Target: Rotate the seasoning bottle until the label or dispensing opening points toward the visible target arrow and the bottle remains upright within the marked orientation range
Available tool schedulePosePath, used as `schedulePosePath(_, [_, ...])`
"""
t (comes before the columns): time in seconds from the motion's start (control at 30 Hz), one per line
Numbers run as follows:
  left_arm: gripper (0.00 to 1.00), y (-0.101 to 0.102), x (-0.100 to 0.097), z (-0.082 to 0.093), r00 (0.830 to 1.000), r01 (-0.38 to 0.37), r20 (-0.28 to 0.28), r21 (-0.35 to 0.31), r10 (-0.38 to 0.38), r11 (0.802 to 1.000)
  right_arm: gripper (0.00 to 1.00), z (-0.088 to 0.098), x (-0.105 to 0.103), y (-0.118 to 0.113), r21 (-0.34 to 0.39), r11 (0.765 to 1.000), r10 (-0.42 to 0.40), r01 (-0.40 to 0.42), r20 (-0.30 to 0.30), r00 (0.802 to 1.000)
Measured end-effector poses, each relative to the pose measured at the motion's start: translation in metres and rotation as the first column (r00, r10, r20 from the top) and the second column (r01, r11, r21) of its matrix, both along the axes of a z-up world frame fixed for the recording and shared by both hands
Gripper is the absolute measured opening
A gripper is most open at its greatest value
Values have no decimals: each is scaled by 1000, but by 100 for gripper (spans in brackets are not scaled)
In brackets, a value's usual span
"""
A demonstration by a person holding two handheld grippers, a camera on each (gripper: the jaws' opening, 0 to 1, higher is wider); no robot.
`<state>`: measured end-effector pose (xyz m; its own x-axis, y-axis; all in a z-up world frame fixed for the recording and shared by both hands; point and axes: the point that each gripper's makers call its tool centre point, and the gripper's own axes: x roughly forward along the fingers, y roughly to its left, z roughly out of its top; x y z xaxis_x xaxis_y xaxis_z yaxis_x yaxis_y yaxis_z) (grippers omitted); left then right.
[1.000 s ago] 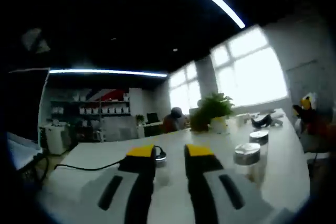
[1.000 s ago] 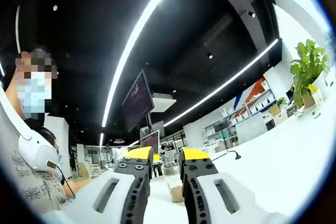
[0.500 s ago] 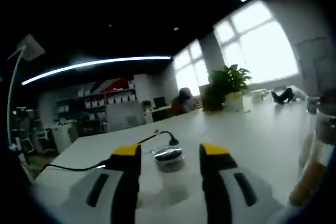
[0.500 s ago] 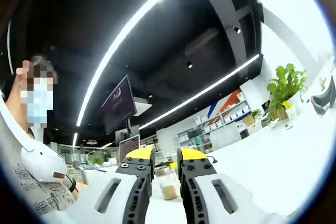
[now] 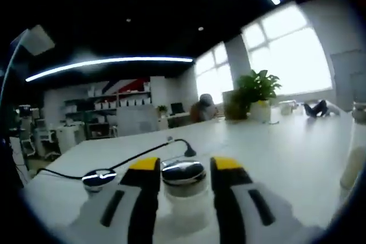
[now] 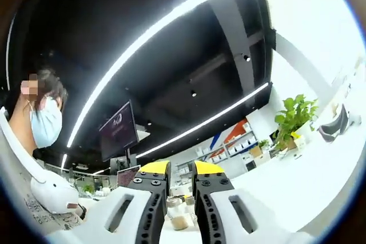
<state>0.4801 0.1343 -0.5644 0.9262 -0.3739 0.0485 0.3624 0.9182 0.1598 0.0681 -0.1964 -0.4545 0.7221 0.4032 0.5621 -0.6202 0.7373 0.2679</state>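
A clear seasoning bottle with a chrome lid stands upright on the white table, between the jaws of my left gripper. The yellow-tipped jaws flank the lid closely, with a sliver of gap on the right side. I cannot make out a label or a target arrow. My right gripper is raised and points over the table, its jaws a narrow gap apart with nothing in them. Far beyond that gap stands a small bottle of brown seasoning.
A second chrome lid sits left of the held-between bottle, and a black cable runs across the table behind it. Another bottle stands at the right edge. A potted plant is far back. A masked person is at my right gripper's left.
The left gripper has moved forward so the chrome-lidded bottle now sits between its jaws, which have narrowed a little. The right view has tilted; its jaws are unchanged.
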Motion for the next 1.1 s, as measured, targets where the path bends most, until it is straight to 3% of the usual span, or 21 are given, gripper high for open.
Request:
schedulePosePath(0.13, [35,0,7,-2,1000,-12,-22,-2,11,1000,13,2,-1,5,-2,999,38,-38,10,999])
schedulePosePath(0.33, [34,2,1,-1,999,-9,-50,-11,9,1000,8,2,-6,-10,-43,999,6,-5,28,1000])
schedulePosePath(0.4, [34,4,-3,-1,996,-15,-83,-18,14,1000,8,3,-8,-20,-31,999,-8,9,34,999])
schedulePosePath(0.53, [33,-2,-9,-1,995,22,-95,-19,-24,1000,8,-1,-9,-26,18,1000,11,-12,32,999])
schedulePosePath(0.6, [33,-7,-16,-2,993,27,-111,-18,-29,999,6,-3,-7,-24,18,1000,21,-21,27,999])
schedulePosePath(0.77, [33,-14,-38,6,994,63,-87,17,-61,998,6,1,-2,-20,8,999,44,-45,31,999])
schedulePosePath(0.93, [33,-10,-67,12,990,94,-101,-53,-99,994,6,11,1,-5,-30,995,92,-90,55,994])
schedulePosePath(1.1, [33,1,-99,17,986,138,-92,-57,-143,989,6,15,4,7,-62,988,146,-142,73,987])
